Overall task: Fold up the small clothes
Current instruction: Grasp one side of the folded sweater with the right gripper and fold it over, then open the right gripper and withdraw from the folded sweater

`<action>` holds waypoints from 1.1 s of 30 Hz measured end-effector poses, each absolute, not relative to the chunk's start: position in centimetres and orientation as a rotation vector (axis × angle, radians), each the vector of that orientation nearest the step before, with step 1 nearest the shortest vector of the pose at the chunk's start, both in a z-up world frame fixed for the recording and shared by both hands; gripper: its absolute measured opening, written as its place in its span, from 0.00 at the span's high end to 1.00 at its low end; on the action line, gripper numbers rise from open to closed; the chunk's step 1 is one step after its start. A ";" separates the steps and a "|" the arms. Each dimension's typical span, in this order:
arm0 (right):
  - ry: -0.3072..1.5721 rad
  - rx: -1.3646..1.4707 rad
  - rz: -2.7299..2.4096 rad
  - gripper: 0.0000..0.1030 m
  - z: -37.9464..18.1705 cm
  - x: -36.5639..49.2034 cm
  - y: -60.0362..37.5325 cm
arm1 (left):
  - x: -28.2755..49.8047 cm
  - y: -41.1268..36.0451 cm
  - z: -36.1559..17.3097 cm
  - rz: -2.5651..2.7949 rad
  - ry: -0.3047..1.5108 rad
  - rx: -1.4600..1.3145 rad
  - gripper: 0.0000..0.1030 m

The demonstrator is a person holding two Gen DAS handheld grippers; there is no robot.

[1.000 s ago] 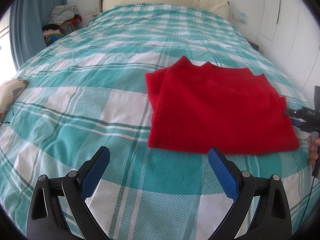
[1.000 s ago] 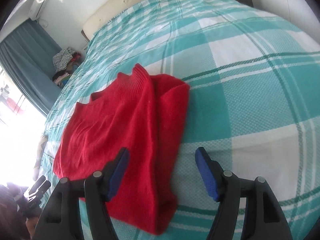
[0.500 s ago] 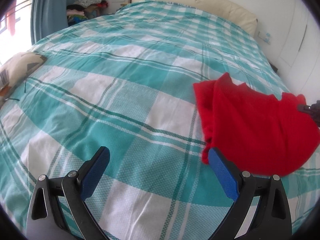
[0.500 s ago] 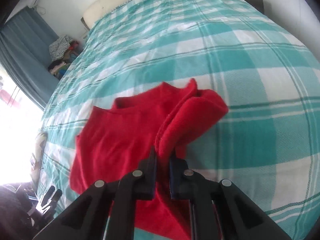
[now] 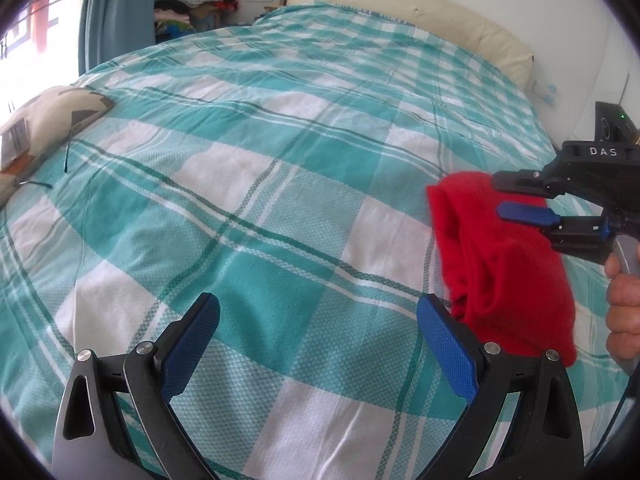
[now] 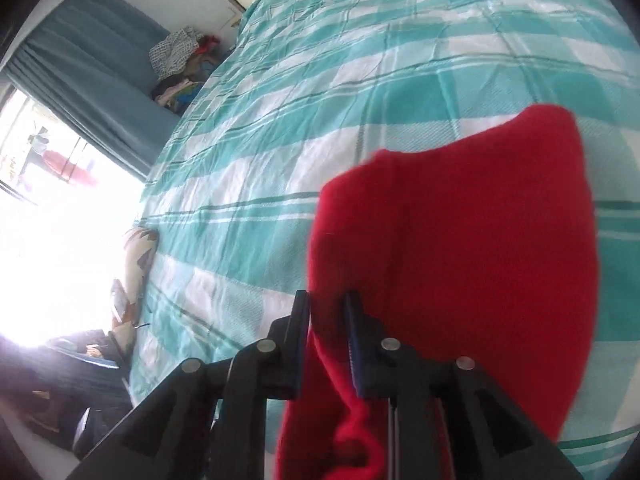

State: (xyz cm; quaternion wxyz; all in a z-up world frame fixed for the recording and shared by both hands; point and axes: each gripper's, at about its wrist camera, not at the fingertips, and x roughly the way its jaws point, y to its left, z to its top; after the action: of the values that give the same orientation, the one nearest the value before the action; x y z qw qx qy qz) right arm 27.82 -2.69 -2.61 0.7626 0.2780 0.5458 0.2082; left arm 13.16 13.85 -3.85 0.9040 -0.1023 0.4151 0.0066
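Left gripper (image 5: 318, 340), fingers spread wide, hovers over the teal plaid bedspread (image 5: 256, 208) with nothing between them. Right gripper (image 6: 328, 316), fingers pinched on the red sweater (image 6: 460, 248), holds it bunched at the bed's right side. Cream headboard (image 5: 420, 12) lies beyond.

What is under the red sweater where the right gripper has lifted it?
The teal checked bedspread shows around the red sweater, held by the right gripper. Whatever lies directly beneath the fabric is covered.
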 end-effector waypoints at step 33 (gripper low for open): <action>1.054 -0.140 0.454 0.66 -5.1 12.9 -6.2 | 12.8 12.5 -3.7 -0.062 0.878 -0.212 0.03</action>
State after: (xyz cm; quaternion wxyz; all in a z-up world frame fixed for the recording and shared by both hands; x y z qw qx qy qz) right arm 12.95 -6.19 -5.08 0.8374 -0.0663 0.4983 0.2147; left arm 12.80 12.53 -3.71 0.8993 -0.1024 0.4242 -0.0302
